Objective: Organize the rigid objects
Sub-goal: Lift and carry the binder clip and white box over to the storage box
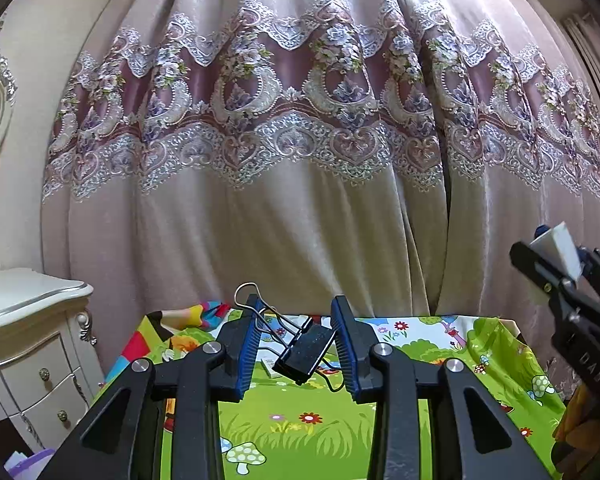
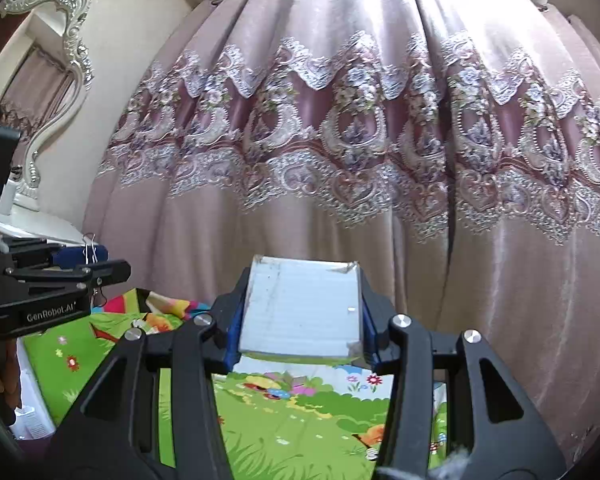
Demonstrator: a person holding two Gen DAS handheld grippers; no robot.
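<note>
Left gripper (image 1: 296, 354): jaws clamp clip (image 1: 306, 354) askew by its stiff, light body.
Right gripper (image 2: 300, 316): jaws squeeze box (image 2: 300, 312), light, crushable sides.

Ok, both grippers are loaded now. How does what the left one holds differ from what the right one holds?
The left gripper holds a black binder clip with wire handles; the right gripper holds a white box with plain flat faces. The binder clip hangs tilted, caught at an angle between the pads; the white box sits square and fills the gap. The binder clip looks much smaller than the white box. Both are held above the cartoon-print mat.
</note>
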